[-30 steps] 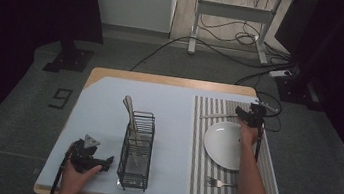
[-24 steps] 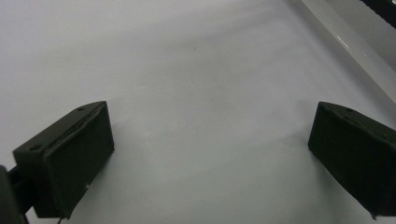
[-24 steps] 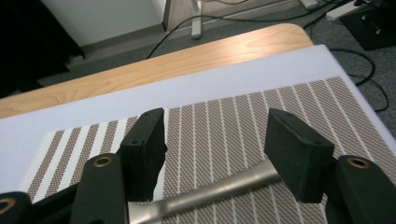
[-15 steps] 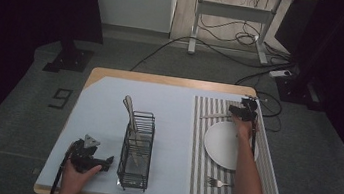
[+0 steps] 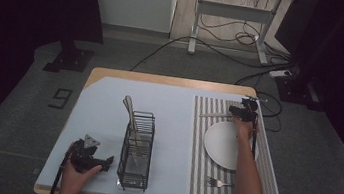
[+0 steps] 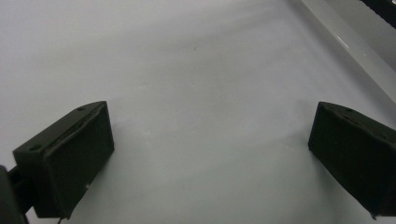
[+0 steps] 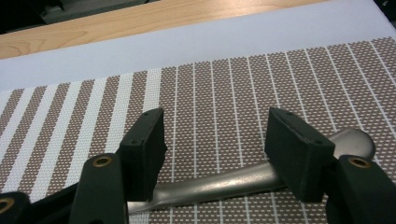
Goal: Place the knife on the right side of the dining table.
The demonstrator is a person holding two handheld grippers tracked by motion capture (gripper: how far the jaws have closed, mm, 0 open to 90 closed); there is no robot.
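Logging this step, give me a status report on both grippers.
Left gripper open, idle on blue mat. Right gripper open, fingers straddling metal utensil handle on striped placemat. Nothing obstructing.

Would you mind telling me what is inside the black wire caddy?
The wire caddy holds tall metal utensils leaning toward the far left, handles poking above its rim. Their lower ends are too small and screened by wires to identify.

Wire caddy [image 5: 136,149] w/ utensils, worktop [image 5: 103,103] center, 9 o'clock of striped placemat [image 5: 202,151]. White plate [image 5: 221,145] on mat; fork [image 5: 218,183] at plate's 6 o'clock. Cables on floor, 12 o'clock.
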